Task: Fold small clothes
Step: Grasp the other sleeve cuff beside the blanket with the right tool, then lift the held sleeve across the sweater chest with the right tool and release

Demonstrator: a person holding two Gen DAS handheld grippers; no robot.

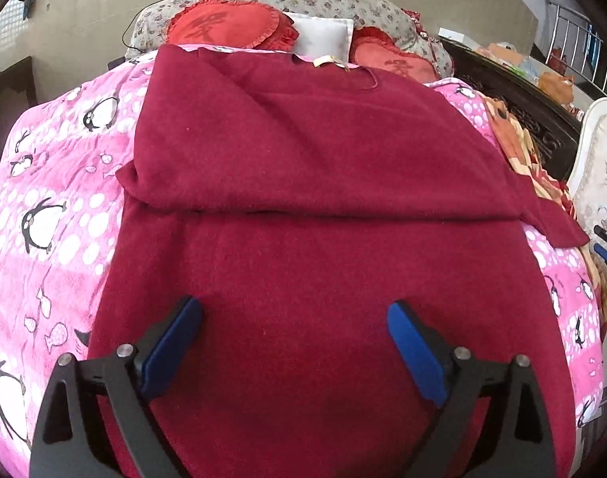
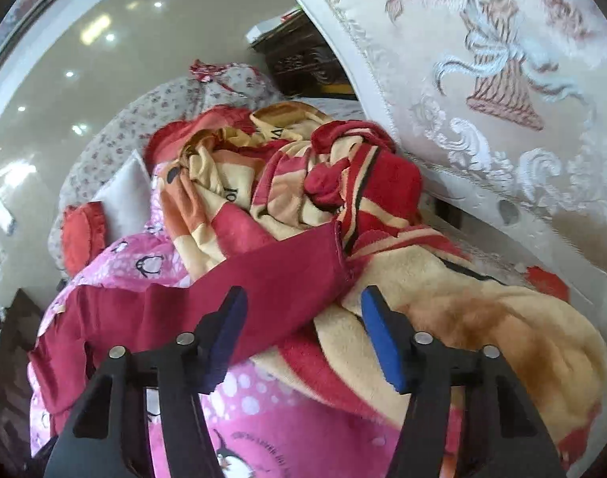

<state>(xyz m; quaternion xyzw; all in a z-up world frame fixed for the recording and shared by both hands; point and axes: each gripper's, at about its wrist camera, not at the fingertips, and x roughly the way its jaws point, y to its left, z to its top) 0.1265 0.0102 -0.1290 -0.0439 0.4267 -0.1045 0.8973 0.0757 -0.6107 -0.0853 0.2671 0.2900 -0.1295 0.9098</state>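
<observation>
Bed cover: pink, penguin print; carries everything listed here.

Sweater: dark red knit, spread flat over the middle of the cover, neck and label toward the pillows. The left-hand sleeve appears already folded in across the chest. Judged soft, limp and fairly thick, with some weight; not slippery, not fragile. It will sag from any single pinch.

Blanket: cream, orange and red fleece, crumpled at the bed's edge below a pale embroidered headboard.

Sleeve: the sweater's other arm, stretched out sideways, its cuff lying on the blanket. Best hold is judged to be the cuff end, pinched through both layers, so the arm can swing across the body.

Heart cushions: red, at the head of the bed.

Left gripper: jaws spread wide above the sweater's lower body, holding nothing.

Right gripper: jaws part-open astride the sleeve short of the cuff; pads not seen pressing cloth.
</observation>
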